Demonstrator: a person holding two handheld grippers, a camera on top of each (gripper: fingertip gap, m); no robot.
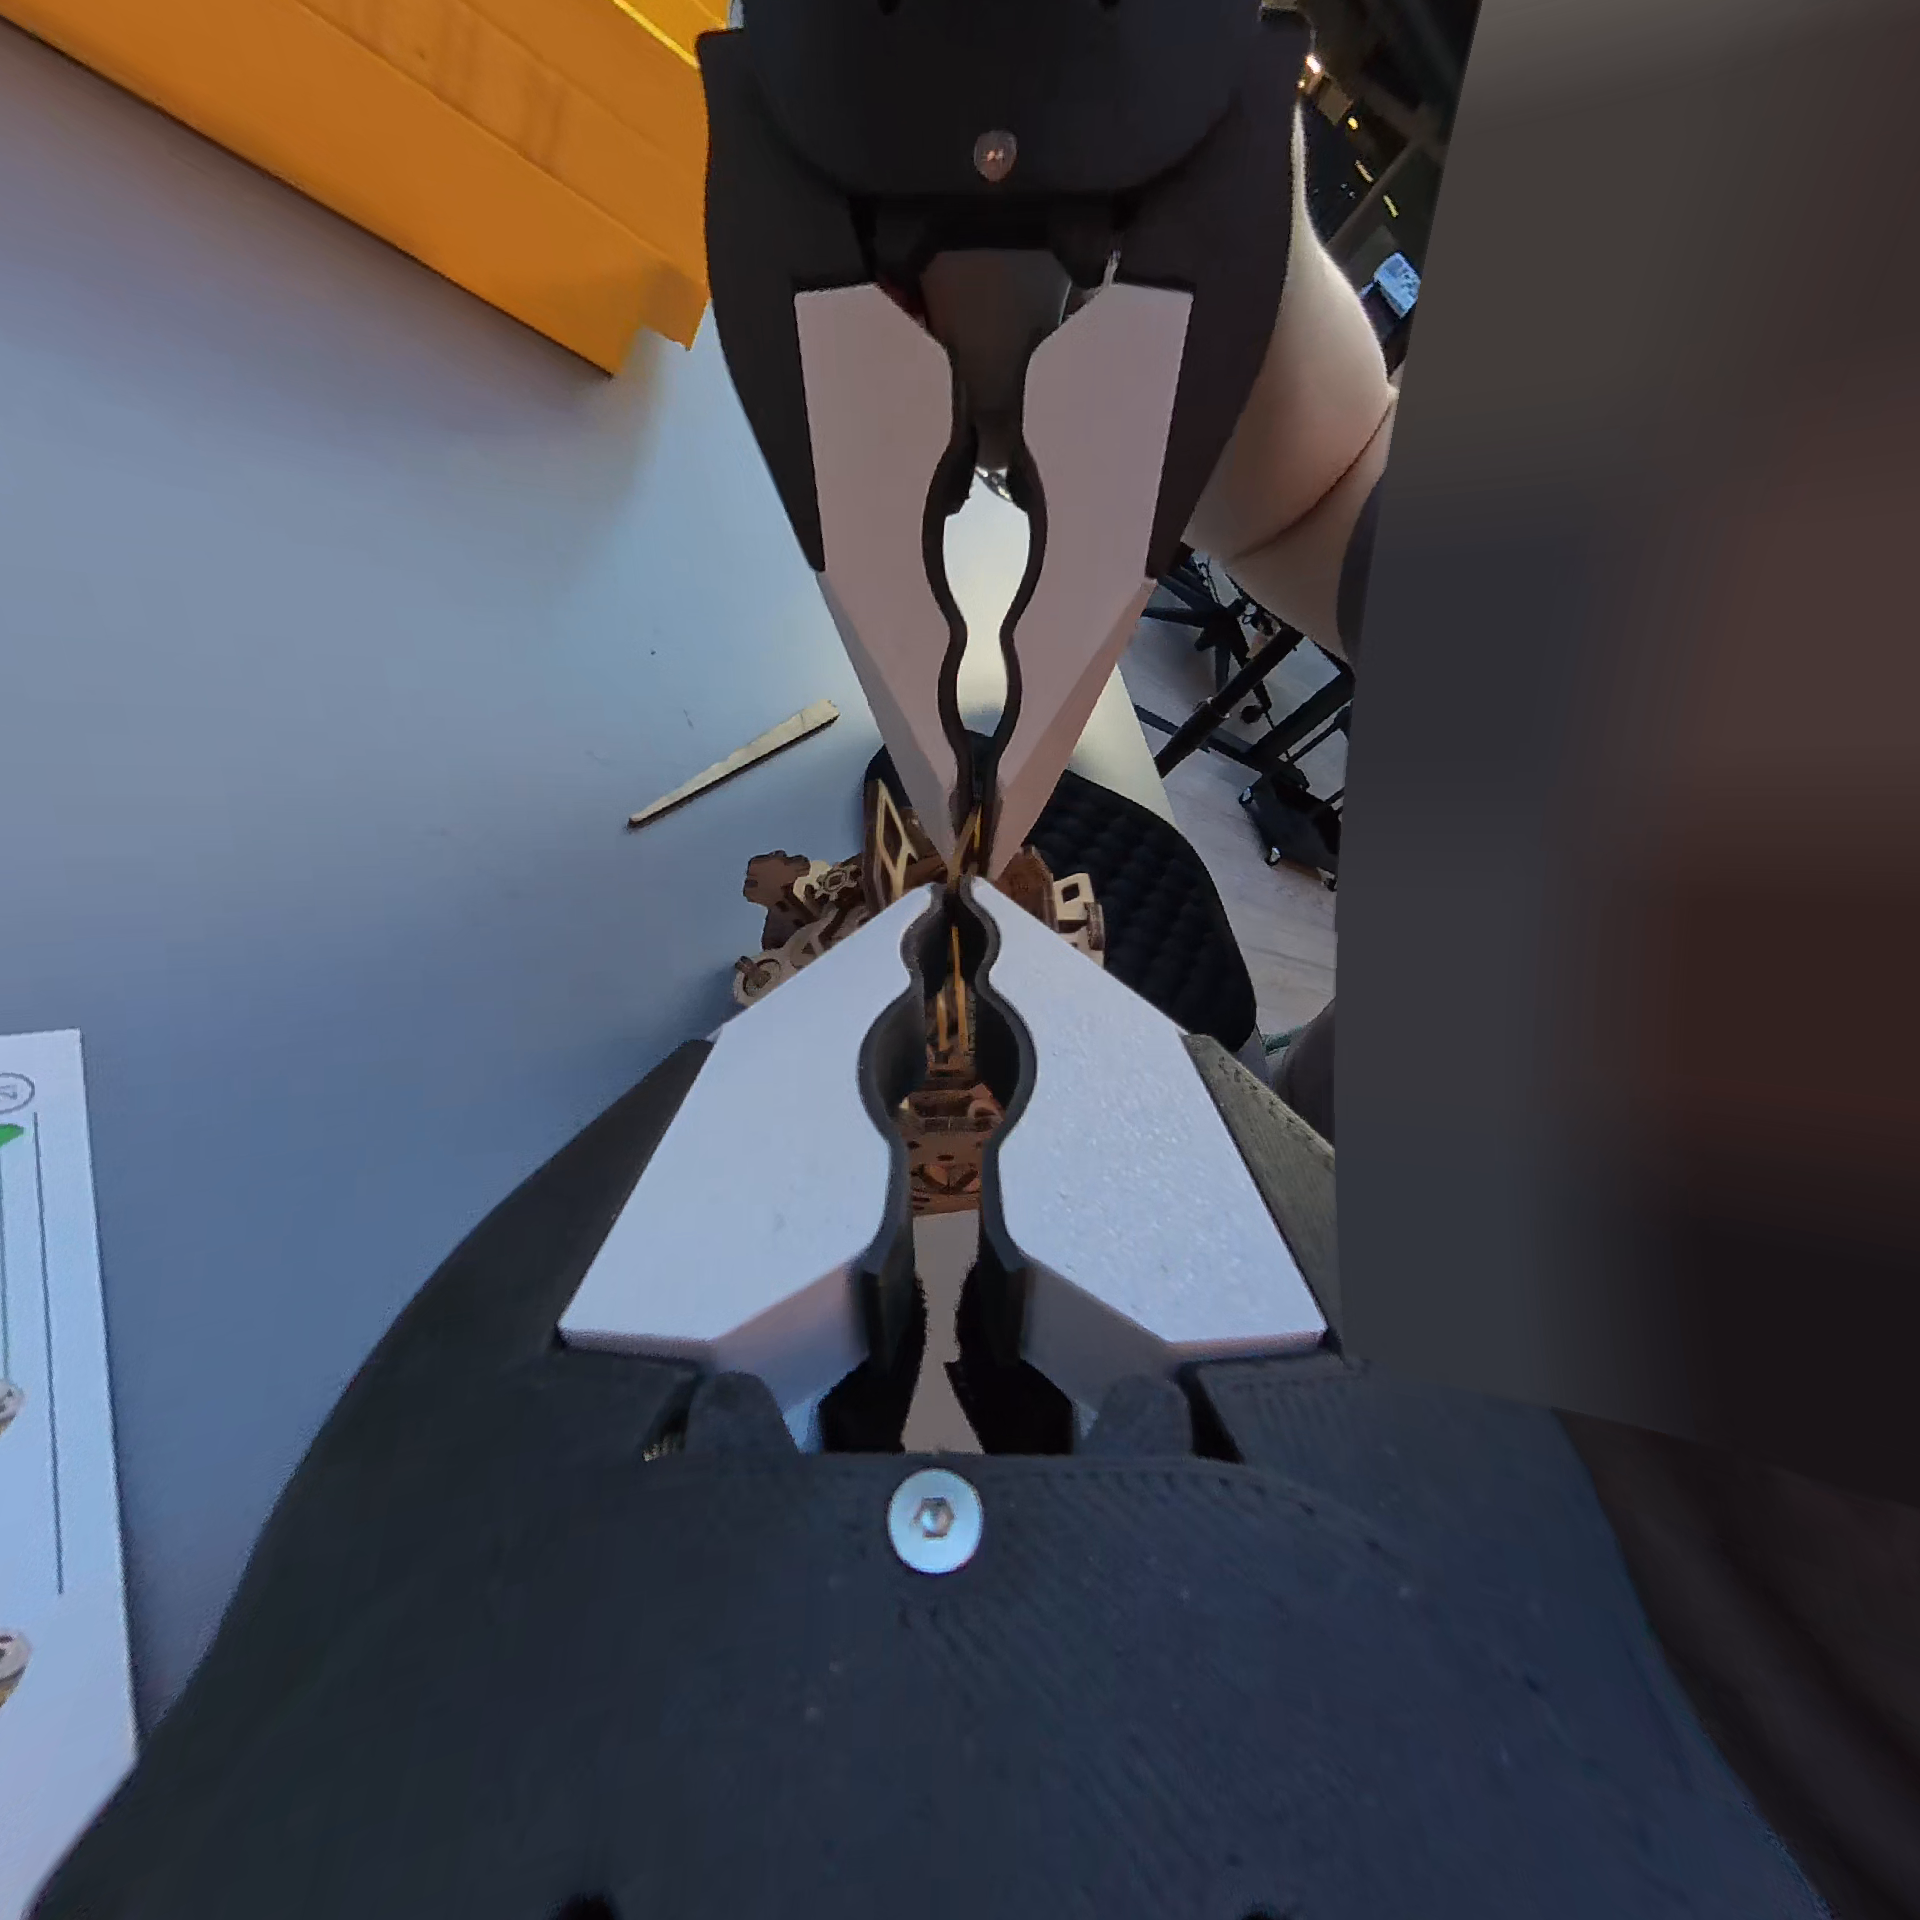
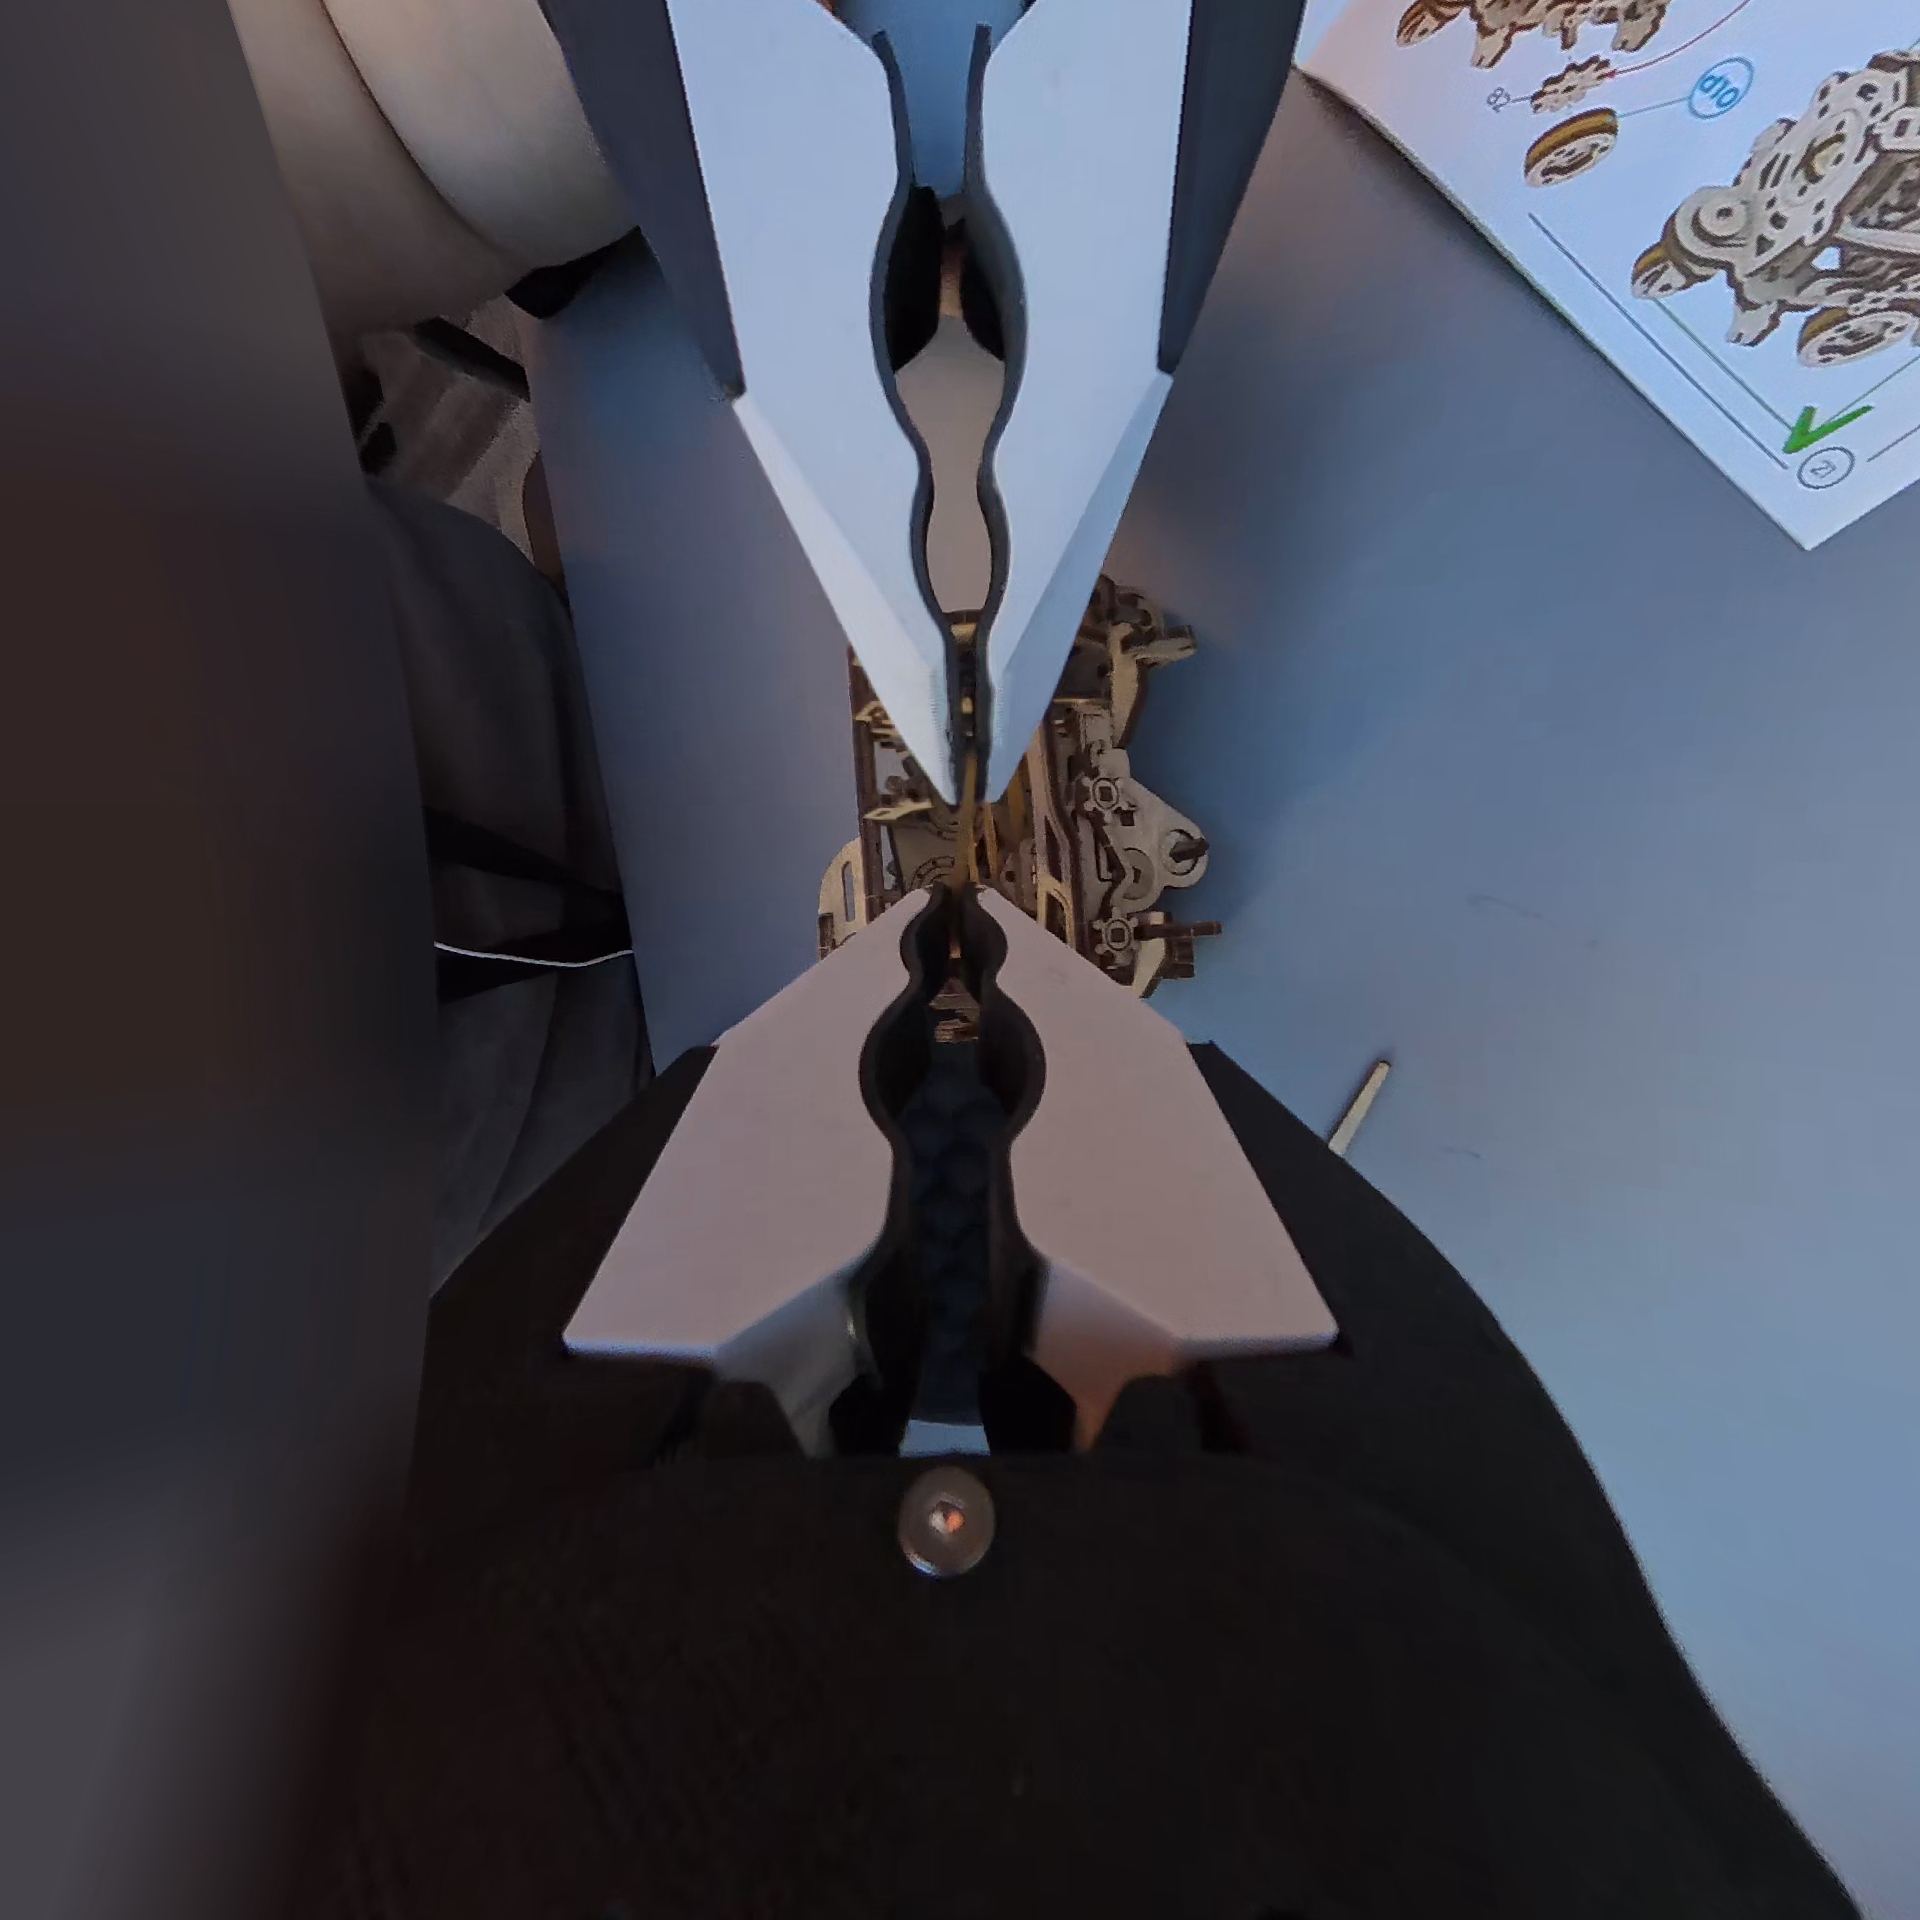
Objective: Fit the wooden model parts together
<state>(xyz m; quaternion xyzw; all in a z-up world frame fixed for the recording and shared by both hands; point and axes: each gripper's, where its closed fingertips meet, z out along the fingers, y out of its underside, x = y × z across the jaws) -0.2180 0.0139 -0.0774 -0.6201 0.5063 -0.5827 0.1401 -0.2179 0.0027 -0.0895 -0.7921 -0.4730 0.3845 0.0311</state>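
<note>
A: What's obscured? Start big.
B: A blurred patch fills one side of each wrist view; below it the hand-held grippers' black bodies block the near worktop (image 1: pixel 312 623); the wooden model (image 2: pixel 1101 831) at the worktop edge is mostly covered by white fingers (image 1: pixel 790 1164).

A: Gripper states?
B: Left hand-held gripper (image 1: pixel 958 894) and right hand-held gripper (image 2: pixel 958 899) meet tip to tip; each clamped on the same thin wooden strip (image 2: pixel 971 831) standing up from the model; the strip's ends are hidden inside the jaws.

A: View differences?
B: Left view only: yellow box (image 1: pixel 416 135), cut off at the top, and a black cushioned chair seat (image 1: pixel 1164 914) under the edge; right view shows the instruction sheet (image 2: pixel 1662 260) properly, left only a sliver.

A: Small stuff?
B: A loose wooden stick (image 1: pixel 738 762) lies apart from the model; just its end shows in the right view.
</note>
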